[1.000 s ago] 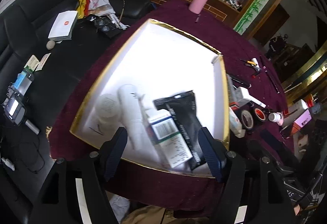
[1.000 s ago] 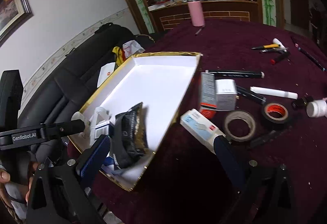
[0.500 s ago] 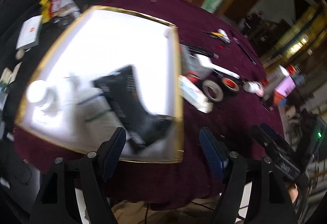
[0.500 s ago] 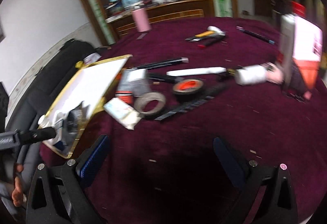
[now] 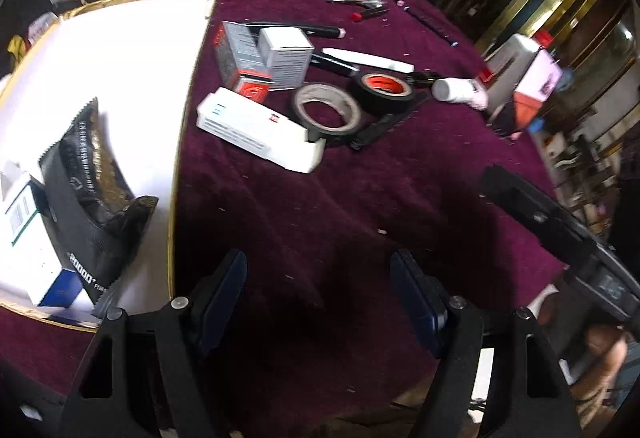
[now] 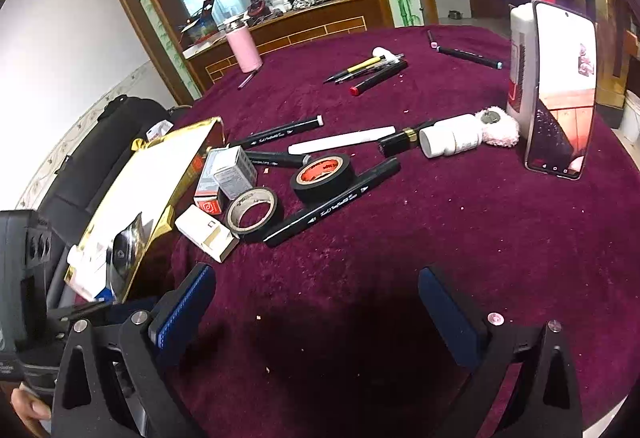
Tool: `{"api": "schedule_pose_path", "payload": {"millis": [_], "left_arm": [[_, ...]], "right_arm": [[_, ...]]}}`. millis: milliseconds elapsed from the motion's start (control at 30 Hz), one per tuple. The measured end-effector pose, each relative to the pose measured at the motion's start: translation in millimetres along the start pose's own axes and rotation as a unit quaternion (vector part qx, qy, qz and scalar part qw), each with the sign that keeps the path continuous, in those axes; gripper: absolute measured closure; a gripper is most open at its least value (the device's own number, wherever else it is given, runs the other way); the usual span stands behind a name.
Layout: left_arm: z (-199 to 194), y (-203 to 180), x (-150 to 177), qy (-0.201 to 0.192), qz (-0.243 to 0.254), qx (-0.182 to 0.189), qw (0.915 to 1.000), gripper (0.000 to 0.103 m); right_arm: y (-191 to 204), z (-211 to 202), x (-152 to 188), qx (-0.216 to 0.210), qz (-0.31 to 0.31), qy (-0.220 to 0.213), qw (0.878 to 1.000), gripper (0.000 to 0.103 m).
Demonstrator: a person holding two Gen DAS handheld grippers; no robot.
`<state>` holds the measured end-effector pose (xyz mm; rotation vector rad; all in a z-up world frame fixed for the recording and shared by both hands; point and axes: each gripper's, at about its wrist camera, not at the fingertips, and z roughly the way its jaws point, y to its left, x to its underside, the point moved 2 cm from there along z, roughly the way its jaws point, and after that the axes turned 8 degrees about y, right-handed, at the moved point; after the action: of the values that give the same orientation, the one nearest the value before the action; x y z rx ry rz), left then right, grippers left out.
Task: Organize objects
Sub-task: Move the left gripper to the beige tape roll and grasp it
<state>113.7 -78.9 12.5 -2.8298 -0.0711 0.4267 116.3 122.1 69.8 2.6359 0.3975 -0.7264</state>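
Observation:
A white gold-rimmed tray point(image 5: 176, 142) point(image 6: 176, 182) lies at the left on the maroon tablecloth, holding a black pouch point(image 5: 88, 198) and a white carton point(image 5: 28, 250). Right of it lie a long white box point(image 5: 256, 128) point(image 6: 206, 232), two small boxes point(image 5: 264, 56) point(image 6: 228, 174), a beige tape roll point(image 5: 326, 110) point(image 6: 252, 208), a black tape roll point(image 5: 382, 88) point(image 6: 324, 174), markers point(image 6: 332, 210) and a white bottle point(image 6: 452, 138). My left gripper point(image 5: 320, 294) hangs open over bare cloth near the tray's corner. My right gripper point(image 6: 316, 306) is open too, empty, short of the clutter.
A phone point(image 6: 560, 90) stands propped against a white bottle at the far right. A pink tumbler point(image 6: 244, 50) and loose pens point(image 6: 368, 70) sit farther back. A black sofa point(image 6: 100, 142) runs along the tray's left. The other gripper's black body point(image 5: 560, 234) shows at right.
My left gripper swung right, from over the tray's contents to the cloth beside it. My right gripper also swung right, off the tray edge to face the tape rolls and markers.

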Motion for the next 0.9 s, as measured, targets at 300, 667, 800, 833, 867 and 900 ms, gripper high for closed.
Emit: {"api": "schedule_pose_path", "payload": {"millis": [300, 667, 800, 833, 867, 900], "left_arm": [[-5, 15, -11, 0.0, -0.027, -0.003, 0.9996, 0.029], [14, -18, -74, -0.017, 0.014, -0.036, 0.9991, 0.029], [24, -22, -90, -0.015, 0.012, -0.048, 0.9987, 0.03], [26, -26, -94, -0.016, 0.017, -0.05, 0.9984, 0.03], [28, -29, -96, -0.017, 0.023, -0.054, 0.9981, 0.03], [32, -33, -99, -0.017, 0.029, -0.062, 0.9975, 0.03]], "right_arm": [[-14, 7, -1, -0.004, 0.019, 0.001, 1.0, 0.0], [-32, 4, 1, -0.009, 0.04, -0.003, 0.999, 0.0], [-34, 5, 1, -0.013, 0.043, -0.001, 0.999, 0.0], [-35, 6, 1, -0.014, 0.043, 0.0, 0.999, 0.0], [-35, 7, 1, -0.016, 0.044, 0.001, 0.999, 0.0], [-35, 8, 1, -0.017, 0.045, 0.002, 0.999, 0.0]]}}
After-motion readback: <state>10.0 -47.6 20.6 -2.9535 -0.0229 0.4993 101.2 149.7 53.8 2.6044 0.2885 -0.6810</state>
